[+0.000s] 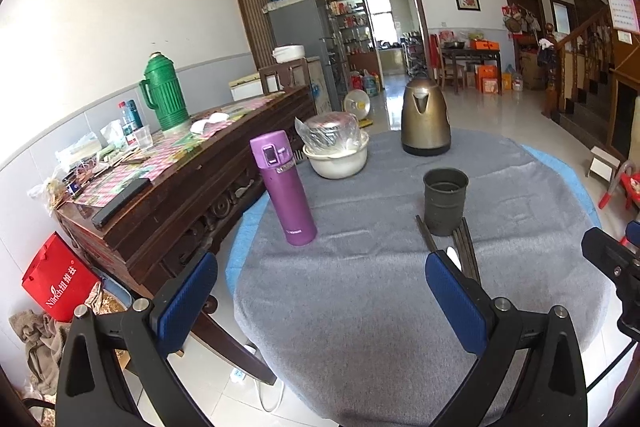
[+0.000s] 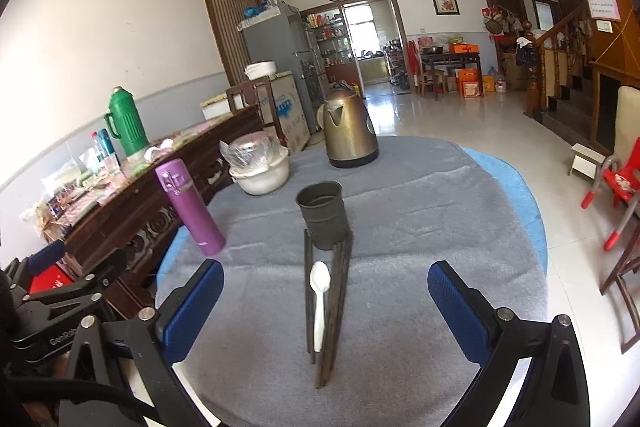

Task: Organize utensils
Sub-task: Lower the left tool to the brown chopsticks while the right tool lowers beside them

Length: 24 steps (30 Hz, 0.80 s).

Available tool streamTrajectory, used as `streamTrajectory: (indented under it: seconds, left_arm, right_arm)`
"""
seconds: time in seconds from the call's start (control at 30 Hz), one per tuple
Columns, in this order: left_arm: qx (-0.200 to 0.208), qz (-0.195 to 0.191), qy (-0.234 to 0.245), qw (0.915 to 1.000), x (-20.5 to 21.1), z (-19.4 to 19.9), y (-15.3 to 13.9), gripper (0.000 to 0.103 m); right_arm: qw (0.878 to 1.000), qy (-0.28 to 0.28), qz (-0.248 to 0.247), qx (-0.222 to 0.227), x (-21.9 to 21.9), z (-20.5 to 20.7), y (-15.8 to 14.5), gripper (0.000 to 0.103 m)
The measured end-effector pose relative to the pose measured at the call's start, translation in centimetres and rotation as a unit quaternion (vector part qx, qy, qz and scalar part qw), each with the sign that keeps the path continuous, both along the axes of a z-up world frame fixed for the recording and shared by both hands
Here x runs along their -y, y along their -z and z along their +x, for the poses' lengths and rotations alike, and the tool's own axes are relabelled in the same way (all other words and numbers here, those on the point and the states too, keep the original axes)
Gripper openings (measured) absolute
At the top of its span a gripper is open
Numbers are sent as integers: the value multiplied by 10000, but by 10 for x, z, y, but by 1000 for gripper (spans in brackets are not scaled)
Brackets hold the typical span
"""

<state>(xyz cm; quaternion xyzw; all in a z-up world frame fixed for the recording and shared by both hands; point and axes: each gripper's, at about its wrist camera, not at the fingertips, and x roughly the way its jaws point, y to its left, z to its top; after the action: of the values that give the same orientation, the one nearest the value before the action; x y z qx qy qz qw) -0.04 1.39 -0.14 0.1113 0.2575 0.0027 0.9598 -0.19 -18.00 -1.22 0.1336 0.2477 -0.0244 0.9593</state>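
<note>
Right claw [image 2: 325, 297] open, one white spoon [image 2: 319, 301], several chopsticks [image 2: 340, 291], one holder [image 2: 323, 214]

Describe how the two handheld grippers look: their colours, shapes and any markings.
Each gripper, the left gripper and the right gripper, has two flat blue textured finger pads on black angular plastic arms with silver bolt heads. In the right wrist view, the left gripper's black body bears white lettering that begins "GenRob". A black cable runs beside it.

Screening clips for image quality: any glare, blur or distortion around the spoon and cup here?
Left wrist view: heavy fisheye bending, bright floor glare behind the kettle, cup sharp. Right wrist view: same curved edges, spoon slightly overexposed, chopsticks a little soft.
</note>
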Motion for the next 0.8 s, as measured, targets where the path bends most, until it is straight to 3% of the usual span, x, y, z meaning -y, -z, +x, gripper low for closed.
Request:
streamTrajectory:
  seconds: [0.2, 0.37, 0.47, 0.53, 0.6, 0.67, 0.8]
  left_arm:
    - [-536, -399, 52, 9978, -5, 31, 13, 103]
    - [-1201, -639, 140, 9906, -5, 68, 45, 103]
    - [-1635, -754, 231, 9834, 0, 93, 67, 103]
    - [-1841, -785, 320, 9792, 6, 110, 81, 103]
    - [-2055, -835, 418, 9742, 11, 128, 93, 99]
    - [-2253, -958, 526, 9681, 16, 145, 104, 85]
    - [-2606, -1192, 736, 9552, 27, 176, 121, 68]
  right_arm:
    - [9990, -30, 64, -434, 16, 28, 17, 103]
    - [9951, -166, 359, -906, 40, 63, 45, 100]
    - [9902, -464, 458, -1239, 45, 95, 64, 81]
    - [9863, -623, 553, -1426, 47, 114, 75, 58]
    - [9809, -733, 748, -1638, 50, 140, 90, 49]
    - [9771, -794, 861, -1777, 51, 160, 101, 40]
    - [9702, -794, 1041, -2041, 53, 206, 122, 35]
